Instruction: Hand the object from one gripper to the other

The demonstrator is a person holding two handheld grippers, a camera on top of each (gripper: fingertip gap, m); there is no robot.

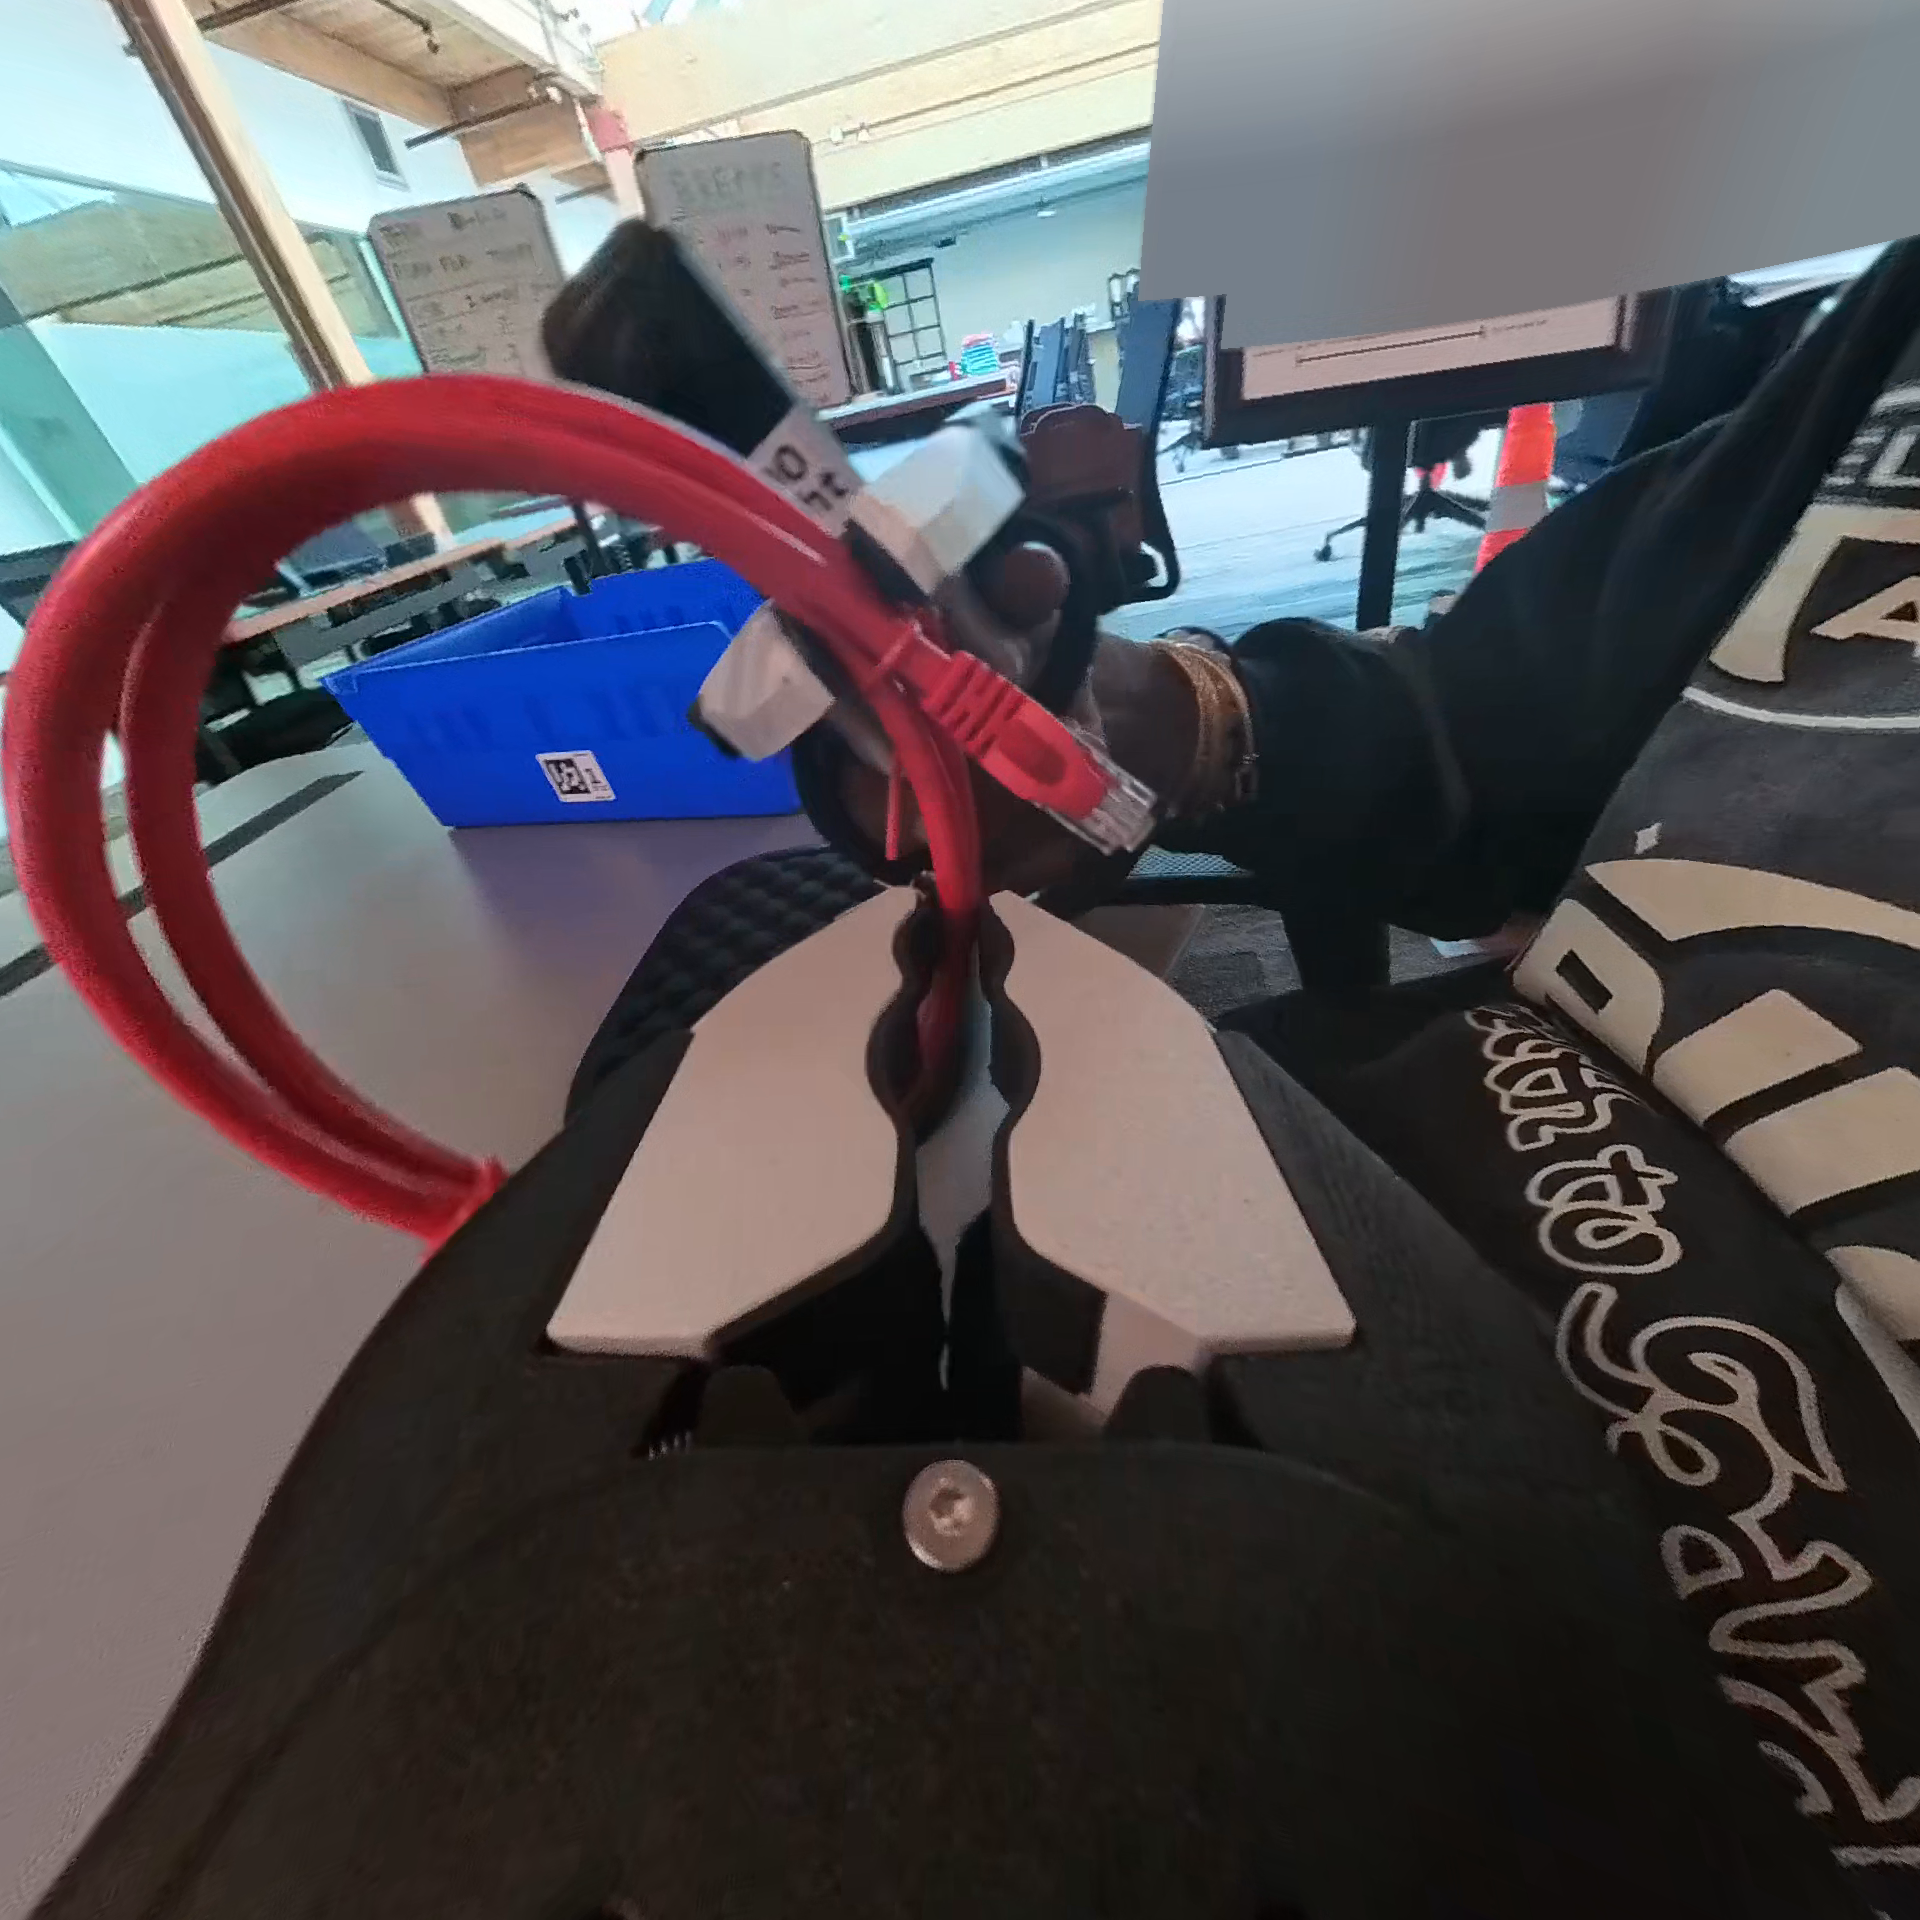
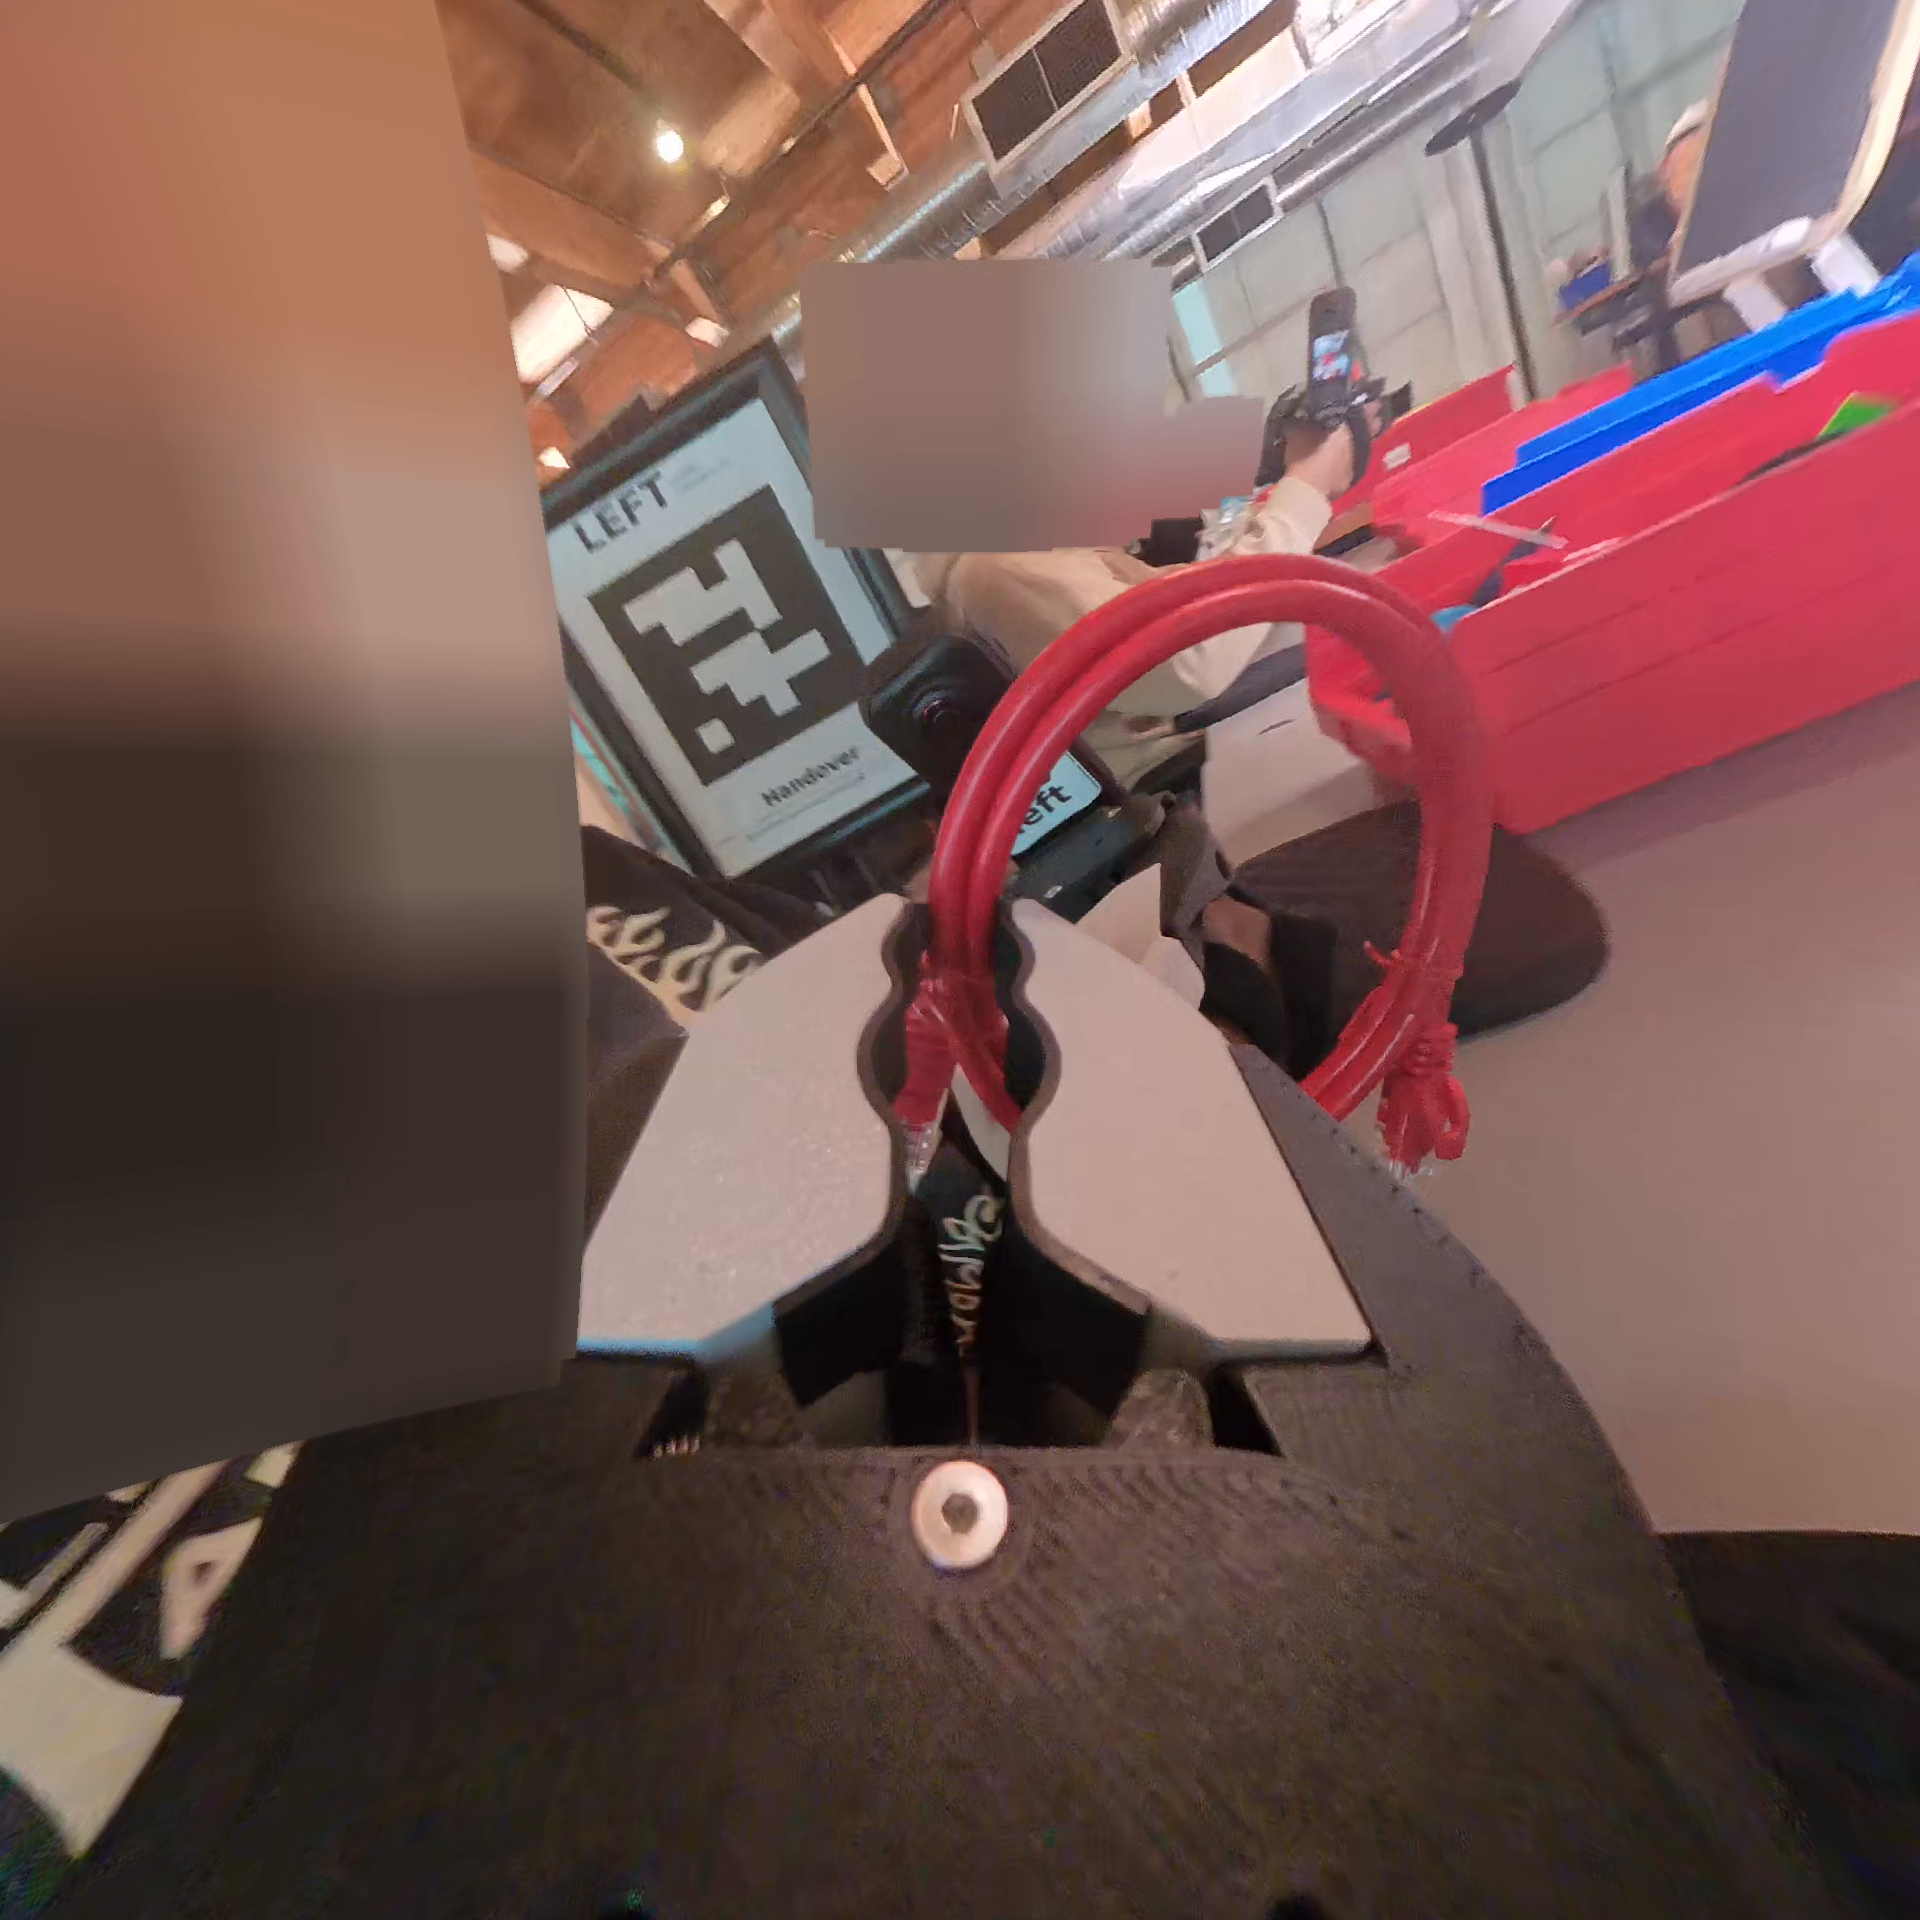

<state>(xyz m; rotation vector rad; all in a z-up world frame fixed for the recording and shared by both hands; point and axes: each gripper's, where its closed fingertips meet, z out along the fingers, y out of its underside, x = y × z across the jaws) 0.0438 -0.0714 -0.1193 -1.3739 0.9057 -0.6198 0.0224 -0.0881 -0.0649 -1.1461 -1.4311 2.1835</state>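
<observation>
step: mid-handover | left gripper clamped on red cable | right gripper also clamped on coil near plug | cable above bench, both holding so it cannot drop

One red cable, coiled in a loop of maybe two or three strands, hard to tell. Two plugs on it: one in the left wrist view, one hanging in the right. Two grippers: left gripper, right gripper, two grey fingers each. One blue bin. Two whiteboards. One orange cone. Red bins: at least two, stacked, blurry.
</observation>
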